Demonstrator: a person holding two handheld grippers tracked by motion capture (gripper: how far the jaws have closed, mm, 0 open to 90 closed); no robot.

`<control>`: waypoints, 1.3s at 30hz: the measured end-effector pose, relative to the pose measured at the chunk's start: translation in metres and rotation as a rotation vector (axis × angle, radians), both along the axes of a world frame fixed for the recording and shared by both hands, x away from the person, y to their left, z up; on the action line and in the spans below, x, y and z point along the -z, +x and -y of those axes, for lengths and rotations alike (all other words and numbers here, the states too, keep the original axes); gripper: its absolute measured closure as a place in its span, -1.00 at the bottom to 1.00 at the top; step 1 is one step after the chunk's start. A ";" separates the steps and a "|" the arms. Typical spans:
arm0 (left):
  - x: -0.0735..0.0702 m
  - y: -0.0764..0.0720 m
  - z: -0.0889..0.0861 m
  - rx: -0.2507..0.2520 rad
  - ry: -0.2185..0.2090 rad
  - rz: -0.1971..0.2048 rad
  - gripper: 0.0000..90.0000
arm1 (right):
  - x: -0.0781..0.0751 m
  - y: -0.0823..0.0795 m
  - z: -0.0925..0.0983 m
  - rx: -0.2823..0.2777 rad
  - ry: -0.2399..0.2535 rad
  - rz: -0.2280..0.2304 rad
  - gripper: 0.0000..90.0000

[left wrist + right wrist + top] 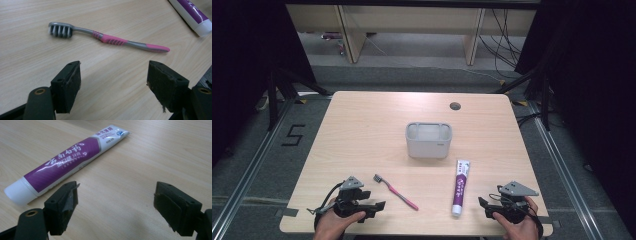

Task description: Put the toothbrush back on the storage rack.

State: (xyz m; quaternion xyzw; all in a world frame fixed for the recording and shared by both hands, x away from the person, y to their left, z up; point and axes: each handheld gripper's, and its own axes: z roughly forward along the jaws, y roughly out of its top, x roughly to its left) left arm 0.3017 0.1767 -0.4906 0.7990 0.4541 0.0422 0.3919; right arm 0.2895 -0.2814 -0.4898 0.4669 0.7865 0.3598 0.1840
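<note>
Bare table (362, 125) lies open all round; only the grey holder (428, 140) stands mid-table, toothbrush (395, 192) and toothpaste tube (460, 187) lying flat.

A purple-and-white toothpaste tube (63, 165) is seen lying flat on the pale wooden worktop (150, 157), white cap nearest the left jaw. The right hand-held gripper (115, 207) is held with jaws wide apart, nothing gripped between them.
</note>
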 end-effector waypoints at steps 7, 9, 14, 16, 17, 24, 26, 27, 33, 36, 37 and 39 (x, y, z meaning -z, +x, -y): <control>-0.002 0.007 0.016 0.017 0.009 -0.006 -0.39 | -0.001 0.000 0.002 -0.001 -0.028 0.028 -0.54; -0.002 0.010 0.024 0.020 0.022 -0.020 -0.38 | -0.001 -0.001 -0.001 0.019 0.006 0.003 -0.54; 0.000 0.016 0.035 0.042 0.028 -0.047 -0.38 | -0.001 -0.001 0.001 0.015 -0.017 0.021 -0.54; 0.001 0.017 0.040 0.046 0.028 -0.056 -0.41 | -0.001 -0.001 0.000 0.013 -0.011 0.029 -0.53; 0.002 0.018 0.042 0.047 0.030 -0.057 -0.41 | -0.001 0.000 0.001 -0.001 -0.022 0.028 -0.53; 0.003 0.023 0.052 0.047 0.052 -0.069 -0.46 | -0.002 -0.001 0.000 0.000 -0.006 0.020 -0.53; 0.003 0.026 0.056 0.045 0.049 -0.086 -0.47 | -0.003 -0.001 0.000 -0.005 -0.013 0.027 -0.52; 0.003 0.027 0.057 0.038 0.050 -0.083 -0.48 | -0.003 0.000 0.001 -0.011 -0.015 0.032 -0.51; 0.004 0.031 0.061 0.010 0.071 -0.080 -0.50 | -0.003 -0.002 0.001 0.000 -0.035 0.052 -0.50; 0.006 0.034 0.062 0.007 0.082 -0.093 -0.51 | -0.004 -0.001 0.001 -0.010 -0.040 0.056 -0.50; 0.006 0.034 0.062 0.007 0.082 -0.093 -0.51 | -0.004 -0.001 0.000 -0.011 -0.038 0.056 -0.50; 0.006 0.036 0.062 0.010 0.088 -0.096 -0.51 | -0.004 -0.001 0.000 -0.011 -0.036 0.056 -0.50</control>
